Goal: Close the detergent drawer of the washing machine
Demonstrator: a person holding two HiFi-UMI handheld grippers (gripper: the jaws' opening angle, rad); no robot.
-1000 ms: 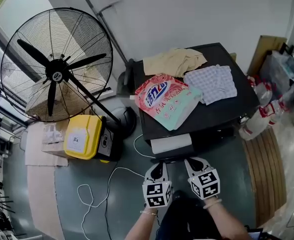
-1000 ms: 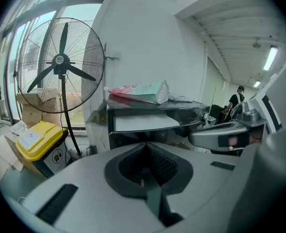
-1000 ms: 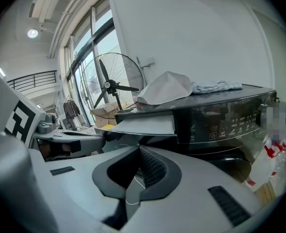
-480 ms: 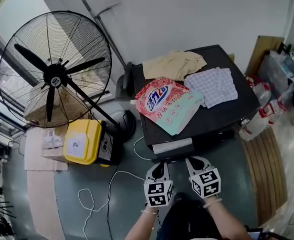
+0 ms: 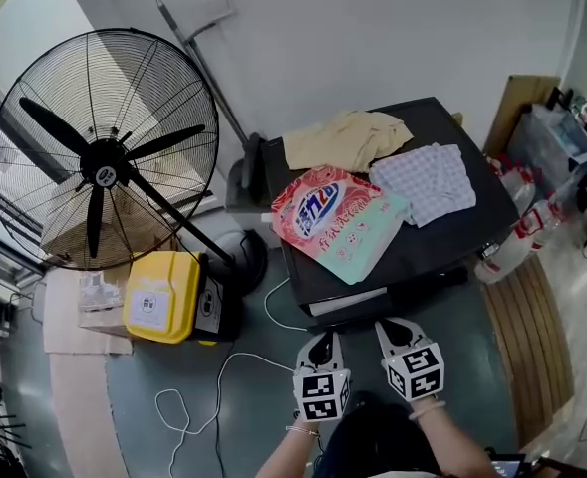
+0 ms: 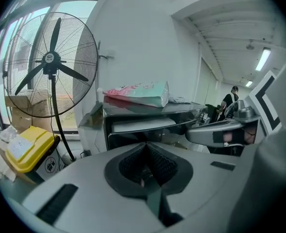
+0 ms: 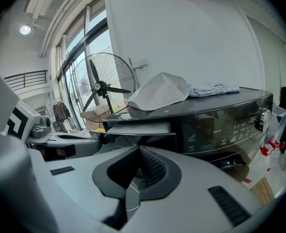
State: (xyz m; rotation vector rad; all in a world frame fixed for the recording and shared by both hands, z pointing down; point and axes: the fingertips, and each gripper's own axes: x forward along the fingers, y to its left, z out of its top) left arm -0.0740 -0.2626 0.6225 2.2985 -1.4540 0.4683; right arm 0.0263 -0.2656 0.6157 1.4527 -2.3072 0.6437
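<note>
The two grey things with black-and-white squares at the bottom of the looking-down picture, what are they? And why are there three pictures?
They are tongs that a person holds, one in each hand: the left tongs and the right tongs. One picture comes from a camera on the person's head, looking down. The other two come from little cameras that ride on each pair of tongs and look along them. Both tongs are shut and hold nothing. In front of them stands a dark washing machine. On top of it lie a detergent bag, a beige cloth and a checked cloth. Its white detergent drawer sticks out a little at the front. A big fan stands to the left.
</note>
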